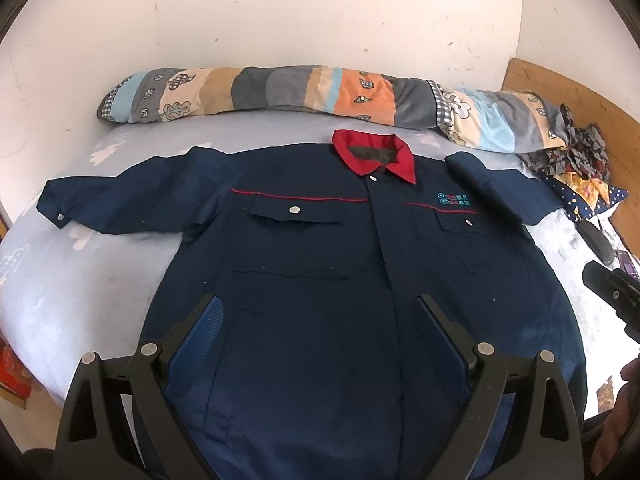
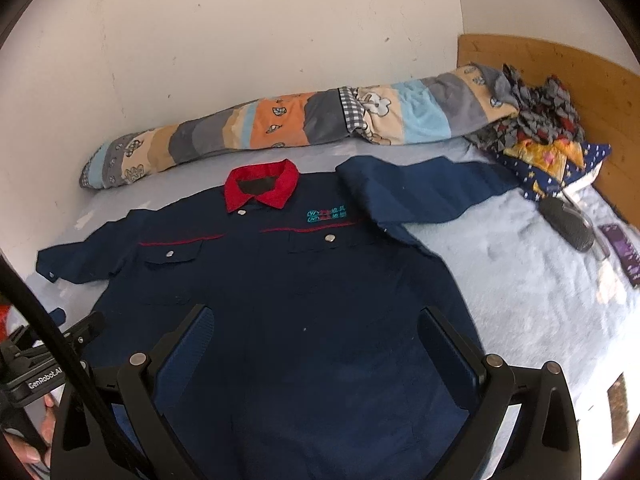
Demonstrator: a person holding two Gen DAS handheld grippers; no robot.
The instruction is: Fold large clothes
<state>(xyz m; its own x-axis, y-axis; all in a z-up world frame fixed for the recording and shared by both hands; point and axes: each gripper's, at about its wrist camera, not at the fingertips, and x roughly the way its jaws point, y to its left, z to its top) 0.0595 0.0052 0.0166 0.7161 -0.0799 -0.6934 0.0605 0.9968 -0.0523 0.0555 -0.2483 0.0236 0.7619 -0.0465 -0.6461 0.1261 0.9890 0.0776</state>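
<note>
My left gripper (image 1: 316, 320) hangs with fingers spread over the near hem of the navy jacket (image 1: 320, 264), gripping nothing; my right gripper (image 2: 316, 328) likewise gapes wide; the jacket lies flat, front up, on the bed (image 2: 520, 280), red collar (image 1: 374, 154) far.

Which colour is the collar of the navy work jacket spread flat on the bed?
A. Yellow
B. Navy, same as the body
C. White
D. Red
D: the collar is bright red against the navy work jacket, and the right wrist view shows the same.
</note>
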